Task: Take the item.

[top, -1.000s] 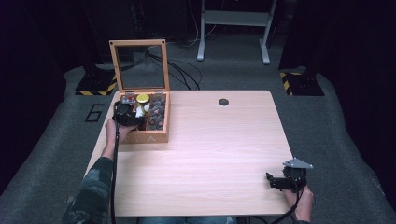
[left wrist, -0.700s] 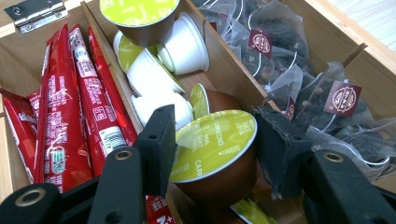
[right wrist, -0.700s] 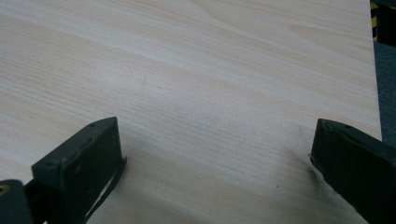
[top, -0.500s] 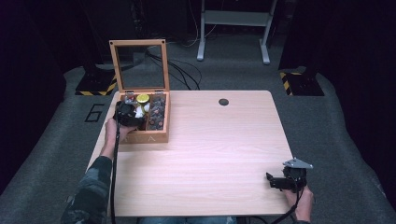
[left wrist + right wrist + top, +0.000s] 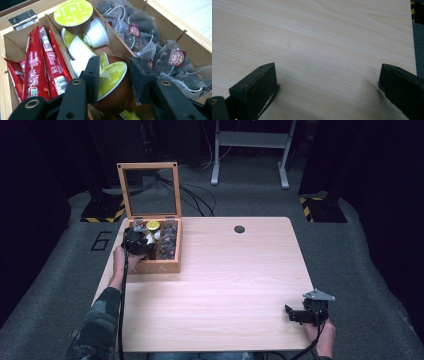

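My left tongs (image 5: 113, 75) have just been closing and now pinch a brown coffee pod (image 5: 112, 86) in the wooden box (image 5: 170, 265), middle compartment; ready to lift. Right tongs (image 5: 327, 92) gape empty over the worktop (image 5: 235, 285), far from the box

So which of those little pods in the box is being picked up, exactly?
Start at the wooden box with the raised glass lid, at the table's far left. In its middle compartment lie coffee capsules; the left gripper has just been closing its jaws around the brown capsule with the creased lime-green foil lid. It lies tilted, closest to the camera, unlike the white-bodied ones behind.
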`<state>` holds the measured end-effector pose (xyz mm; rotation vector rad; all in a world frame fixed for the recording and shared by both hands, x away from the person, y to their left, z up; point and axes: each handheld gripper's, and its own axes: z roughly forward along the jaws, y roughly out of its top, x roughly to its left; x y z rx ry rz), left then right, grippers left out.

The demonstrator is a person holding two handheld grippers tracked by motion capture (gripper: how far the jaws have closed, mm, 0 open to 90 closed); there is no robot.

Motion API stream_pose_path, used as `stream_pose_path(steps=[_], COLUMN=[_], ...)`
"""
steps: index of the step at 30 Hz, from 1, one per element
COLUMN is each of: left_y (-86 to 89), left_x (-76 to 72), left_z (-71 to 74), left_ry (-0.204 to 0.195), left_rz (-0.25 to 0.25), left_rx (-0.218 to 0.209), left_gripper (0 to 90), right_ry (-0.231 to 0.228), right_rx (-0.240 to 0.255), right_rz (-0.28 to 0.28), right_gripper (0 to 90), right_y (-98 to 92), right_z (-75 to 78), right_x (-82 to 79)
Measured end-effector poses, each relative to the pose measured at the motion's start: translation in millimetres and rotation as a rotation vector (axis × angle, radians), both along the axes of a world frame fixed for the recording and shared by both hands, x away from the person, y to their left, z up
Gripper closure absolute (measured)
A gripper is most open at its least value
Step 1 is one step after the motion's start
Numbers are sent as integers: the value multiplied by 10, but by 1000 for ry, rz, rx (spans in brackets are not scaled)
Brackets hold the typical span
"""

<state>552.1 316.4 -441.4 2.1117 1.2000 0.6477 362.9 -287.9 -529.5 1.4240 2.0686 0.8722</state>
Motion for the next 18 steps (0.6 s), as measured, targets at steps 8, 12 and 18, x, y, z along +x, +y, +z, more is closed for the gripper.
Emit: stream_pose_path(steps=[8, 12, 18], left_y=[33, 58, 61], left_x=[-39, -55, -83], left_z=[56, 82, 117], left_ry=[-42, -54, -73], left_rz=[3, 3, 5], left_rx=[-32, -33, -33], left_gripper=[690, 722, 812], right_ry=[0, 0, 0], right_rx=[0, 0, 0], right_rz=[0, 0, 0], right_gripper=[13, 12, 13], right_y=[0, 0, 0], right_z=[0, 0, 0], right_x=[0, 0, -1])
